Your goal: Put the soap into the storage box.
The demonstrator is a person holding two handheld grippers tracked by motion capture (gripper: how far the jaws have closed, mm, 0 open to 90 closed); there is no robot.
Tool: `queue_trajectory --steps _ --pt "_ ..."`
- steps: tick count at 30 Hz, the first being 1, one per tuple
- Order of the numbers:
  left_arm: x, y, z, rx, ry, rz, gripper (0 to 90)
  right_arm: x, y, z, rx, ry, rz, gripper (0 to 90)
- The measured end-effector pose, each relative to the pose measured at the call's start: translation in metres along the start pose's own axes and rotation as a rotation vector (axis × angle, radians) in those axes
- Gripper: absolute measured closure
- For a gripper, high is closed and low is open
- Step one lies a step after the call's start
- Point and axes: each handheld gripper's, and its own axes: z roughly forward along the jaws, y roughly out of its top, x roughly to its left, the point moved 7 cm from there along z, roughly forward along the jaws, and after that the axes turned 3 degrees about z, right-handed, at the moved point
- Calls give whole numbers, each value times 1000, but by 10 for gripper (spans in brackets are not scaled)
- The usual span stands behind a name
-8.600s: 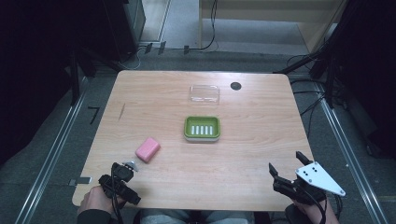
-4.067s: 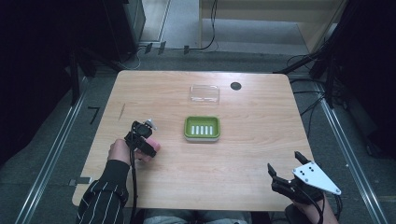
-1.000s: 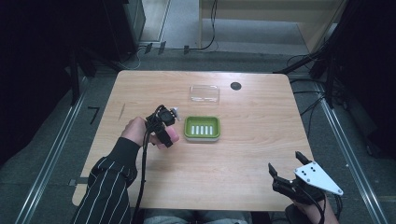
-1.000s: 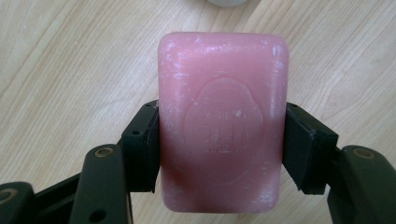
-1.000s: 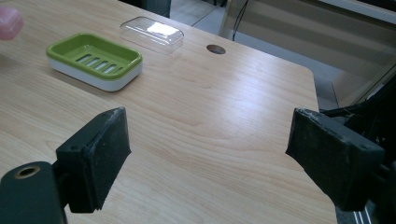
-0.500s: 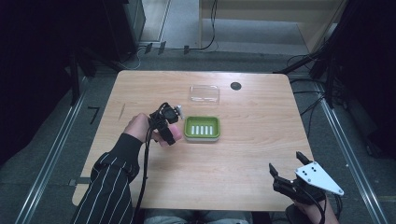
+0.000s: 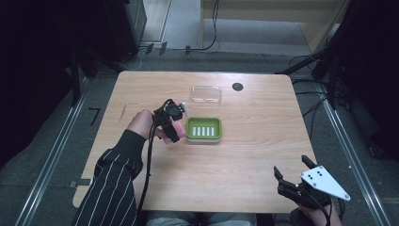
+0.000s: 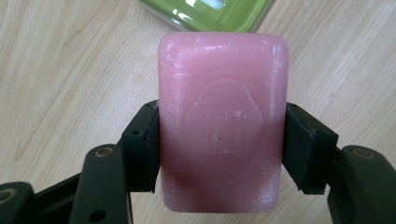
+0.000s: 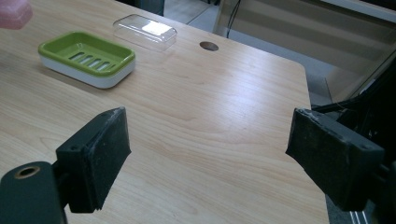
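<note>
Left hand-held gripper [image 8: 222, 144]: I have it clamped on the pink soap bar [image 8: 222, 121], one jaw pressed against each long side, the stamped face turned up toward my camera.
Soap position: the bar is lifted off the bench [image 7: 249, 155], with the green soap dish [image 8: 205, 13] just ahead of my jaws, past the far end of the bar. In the high view the soap [image 7: 177, 128] sits just beside the near-left edge of the dish [image 7: 203, 129].
Right hand-held gripper [image 9: 208, 158]: jaws wide apart, holding nothing, low over the near right corner of the bench and well away from the dish.
Slip risk: soap is slick and the jaws grip only its middle; I judge that a loose squeeze or a quick tilt could let it slide out forward.
Placement risk: if I release too early, the bar could catch the rim and tip the dish or land on the wood.
Lid: the clear lid [image 7: 206, 94] lies beyond the dish, out of my way.
</note>
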Motion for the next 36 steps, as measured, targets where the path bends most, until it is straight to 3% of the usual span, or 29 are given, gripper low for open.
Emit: queue_trajectory --steps 36 --pt "3 31 0 -4 0 114 385 -7 -6 -12 3 -34 13 136"
